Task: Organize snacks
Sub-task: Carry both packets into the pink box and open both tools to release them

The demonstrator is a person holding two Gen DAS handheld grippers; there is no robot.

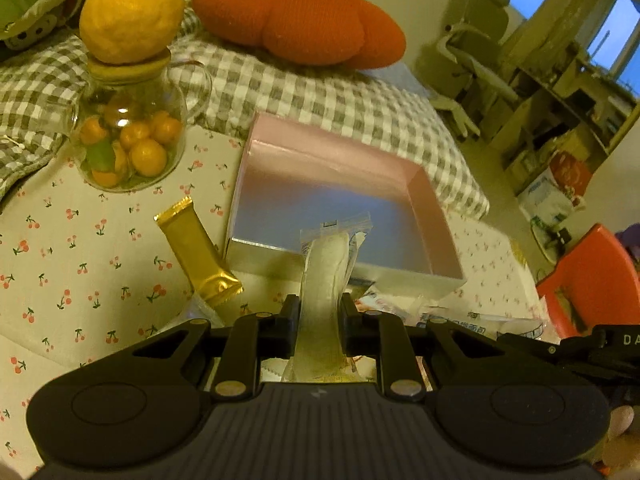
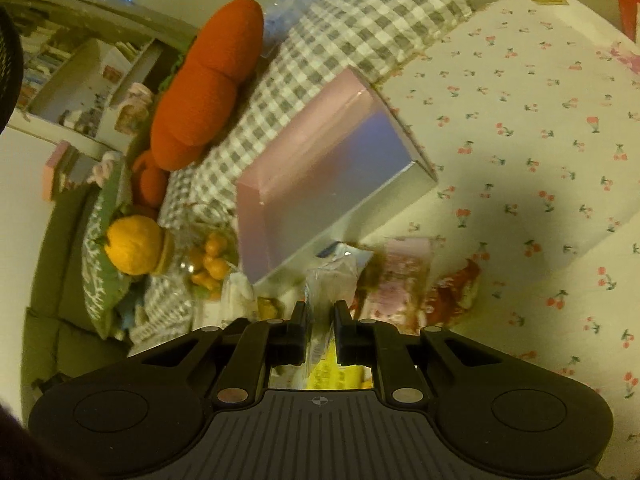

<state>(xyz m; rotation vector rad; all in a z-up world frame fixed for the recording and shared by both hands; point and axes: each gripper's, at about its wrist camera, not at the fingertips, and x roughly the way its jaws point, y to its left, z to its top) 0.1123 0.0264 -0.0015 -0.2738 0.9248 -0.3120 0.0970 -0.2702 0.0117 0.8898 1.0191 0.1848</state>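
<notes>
Cherry-print cloth (image 1: 92,264) covers the desk, and behind it lie a grey checked blanket (image 1: 320,92) and shelves by a window. From the left wrist view I see my left gripper (image 1: 320,304) with its jaws closed tight on a clear-wrapped pale snack (image 1: 326,272). The packet stands up between the fingers, and its top edge shows against the near wall of the empty pink box (image 1: 436,216). My right gripper (image 2: 320,312) has its jaws pinched almost fully together on another clear snack packet (image 2: 332,276), raised above a heap of pink and red wrappers (image 2: 408,280) on the cloth just beside the box's near corner. Both grippers point downward at a slant toward the desk.

A gold-wrapped bar (image 1: 196,256) lies on the cloth just left of the box. More printed wrappers (image 1: 472,324) lie near the box's right corner. Further left a glass jar of small oranges (image 1: 128,144) stands with a big yellow citrus fruit (image 1: 130,12) perched on its lid. An orange knitted cushion (image 1: 296,20) rests on the blanket behind the box, and a green patterned pillow (image 2: 104,240) sits at the far edge.
</notes>
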